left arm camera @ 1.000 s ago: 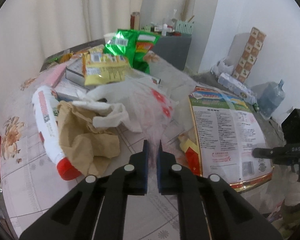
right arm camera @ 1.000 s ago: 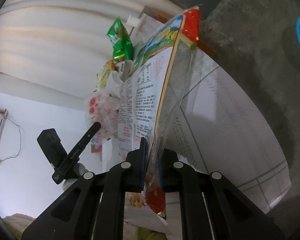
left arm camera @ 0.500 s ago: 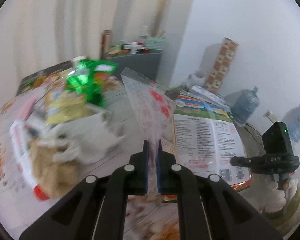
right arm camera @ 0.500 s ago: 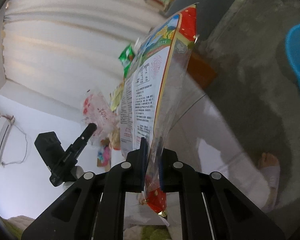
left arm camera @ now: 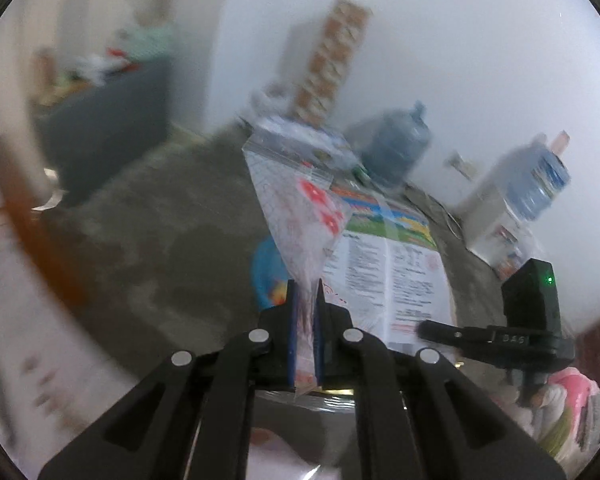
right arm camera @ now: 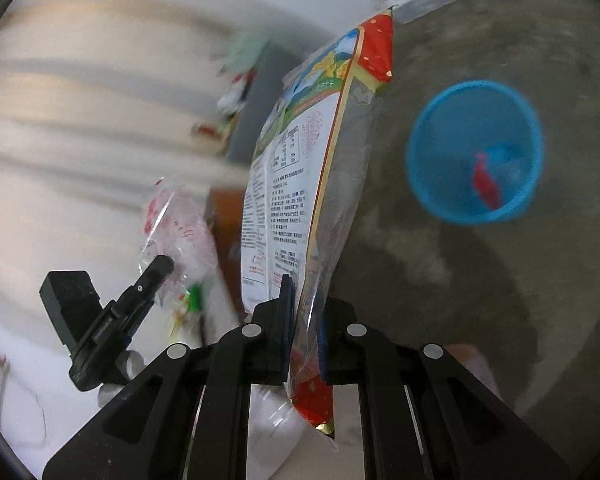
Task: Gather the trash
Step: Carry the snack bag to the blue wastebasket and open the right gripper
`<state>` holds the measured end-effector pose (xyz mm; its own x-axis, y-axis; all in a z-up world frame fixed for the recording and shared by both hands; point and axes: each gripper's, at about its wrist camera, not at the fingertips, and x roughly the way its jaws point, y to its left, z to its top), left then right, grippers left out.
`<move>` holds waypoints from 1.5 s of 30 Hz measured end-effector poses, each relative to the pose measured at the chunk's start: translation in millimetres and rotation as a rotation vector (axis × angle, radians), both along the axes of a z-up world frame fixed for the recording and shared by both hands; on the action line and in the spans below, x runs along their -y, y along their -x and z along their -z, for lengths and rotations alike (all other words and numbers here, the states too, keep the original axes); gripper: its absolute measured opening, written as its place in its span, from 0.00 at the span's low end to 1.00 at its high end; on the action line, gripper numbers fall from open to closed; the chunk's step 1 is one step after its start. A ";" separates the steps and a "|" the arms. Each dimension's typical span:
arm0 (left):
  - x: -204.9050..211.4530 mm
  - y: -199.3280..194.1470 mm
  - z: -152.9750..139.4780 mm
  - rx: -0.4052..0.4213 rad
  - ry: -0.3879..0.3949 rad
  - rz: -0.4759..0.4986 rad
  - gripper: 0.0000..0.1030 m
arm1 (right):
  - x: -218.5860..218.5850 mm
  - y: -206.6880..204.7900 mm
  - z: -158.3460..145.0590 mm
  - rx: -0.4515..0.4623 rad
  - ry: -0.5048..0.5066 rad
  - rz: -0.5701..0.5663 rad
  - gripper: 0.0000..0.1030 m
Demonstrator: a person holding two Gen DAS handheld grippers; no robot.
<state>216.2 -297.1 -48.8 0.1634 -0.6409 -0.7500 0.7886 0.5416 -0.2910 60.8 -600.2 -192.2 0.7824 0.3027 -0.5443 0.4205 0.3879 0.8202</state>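
Both hands have swung away from the cluttered surface since the earlier frames, and grey concrete floor (right arm camera: 480, 320) now fills most of each view, blurred with motion.

Largest of the trash is the big printed snack bag (right arm camera: 300, 184), standing on edge up the middle of the right wrist view; the right gripper (right arm camera: 304, 320) is clamped tight on its lower edge. Lower left in that view, the left gripper (left arm camera: 305, 320) appears from the side, and its own camera shows it pinched fully closed on a clear plastic bag (left arm camera: 300, 216) with red marks, which stands up in the centre of the frame.

Judging by this, the carry step is in hand: both pieces are held clear and headed for the blue basket (right arm camera: 416, 152). Next, each gripper needs to come over the rim before letting go.

Only the right wrist view shows the basket whole, at the right, with a red scrap inside. In the left view just a blue sliver peeks beside the clear bag, but water bottles (left arm camera: 396, 148) stand against the wall.
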 end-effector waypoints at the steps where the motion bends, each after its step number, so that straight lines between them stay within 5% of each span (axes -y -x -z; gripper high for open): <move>1: 23.6 -5.0 12.4 -0.028 -0.020 0.021 0.06 | 10.3 -1.8 7.3 -0.024 0.007 0.025 0.09; 8: 147.2 -40.8 117.9 -0.184 -0.222 0.080 0.06 | 45.4 -43.6 65.9 -0.219 0.073 0.183 0.10; 16: 217.6 -79.5 213.6 -0.219 -0.411 0.044 0.08 | 63.6 -91.4 110.7 -0.391 0.203 0.294 0.12; 23: 233.0 -101.3 248.3 -0.232 -0.453 0.007 0.37 | 67.8 -106.9 129.1 -0.462 0.333 0.281 0.33; 33: 219.6 -105.9 236.2 -0.322 -0.352 -0.015 0.45 | 61.3 -90.4 127.0 -0.473 0.384 0.254 0.42; 36: 208.4 -109.0 206.3 -0.315 -0.286 -0.019 0.45 | 60.6 -101.6 128.0 -0.489 0.440 0.207 0.27; 38: 195.6 -108.7 177.3 -0.285 -0.253 -0.013 0.45 | 55.1 -117.5 128.1 -0.535 0.536 0.132 0.09; 42: 155.5 -101.8 113.9 -0.215 -0.193 0.014 0.45 | 34.5 -150.0 133.8 -0.665 0.841 -0.032 0.06; 45: 118.8 -91.2 75.5 -0.150 -0.138 0.028 0.45 | 28.1 -167.2 151.8 -0.737 0.913 -0.135 0.03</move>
<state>307.4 -415.9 -124.3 0.0269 -0.5333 -0.8455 0.7571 0.5631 -0.3312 228.0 -628.4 -344.0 0.1805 -0.3759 -0.9089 0.5868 0.7828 -0.2072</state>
